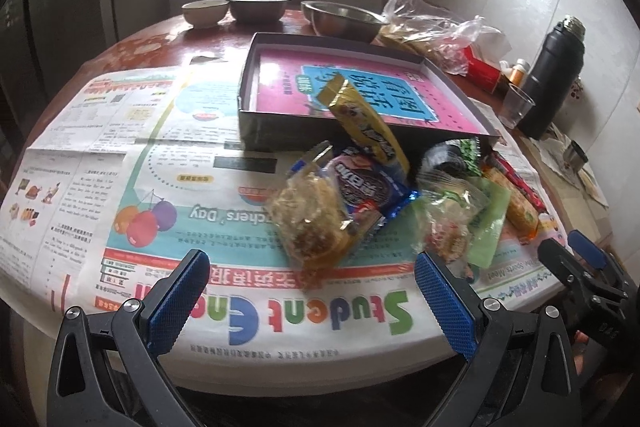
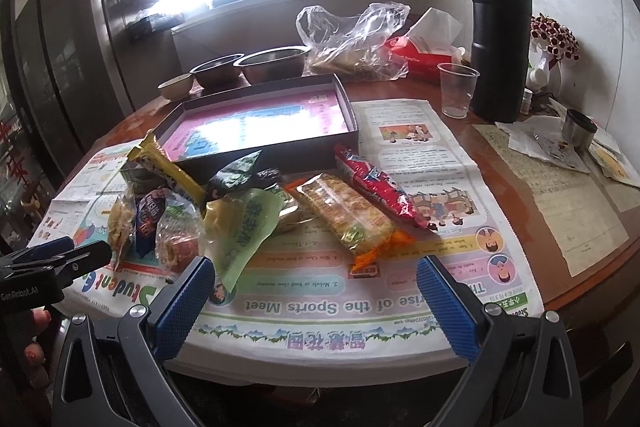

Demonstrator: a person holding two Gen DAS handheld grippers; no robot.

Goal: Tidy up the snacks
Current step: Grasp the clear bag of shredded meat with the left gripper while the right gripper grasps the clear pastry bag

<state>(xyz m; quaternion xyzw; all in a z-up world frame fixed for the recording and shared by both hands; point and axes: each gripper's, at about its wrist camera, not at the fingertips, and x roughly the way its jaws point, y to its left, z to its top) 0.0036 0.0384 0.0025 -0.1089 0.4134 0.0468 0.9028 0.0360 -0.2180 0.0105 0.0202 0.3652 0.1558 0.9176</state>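
Note:
A pile of snack packets lies on newspaper before a shallow dark box (image 1: 256, 131) (image 2: 304, 147) with a pink sheet inside. A yellow bar (image 1: 360, 119) (image 2: 168, 167) leans on the box's near wall. Beside it lie a blue cookie packet (image 1: 364, 183) (image 2: 150, 215), a clear-wrapped cake (image 1: 312, 223), a green wrapper (image 2: 244, 227), a cracker pack (image 2: 348, 215) and a red bar (image 2: 372, 187). My left gripper (image 1: 312, 303) (image 2: 60, 255) is open just short of the cake. My right gripper (image 2: 316, 307) (image 1: 568, 251) is open near the table's front edge, holding nothing.
Metal bowls (image 2: 272, 61) and a small ceramic bowl (image 1: 204, 11) stand behind the box. A plastic bag (image 2: 352, 35), red tissue pack (image 2: 424, 55), clear cup (image 2: 456, 89), black flask (image 2: 500, 39) and a small metal cup (image 2: 580, 129) crowd the right side. Newspaper (image 1: 100, 155) covers the left.

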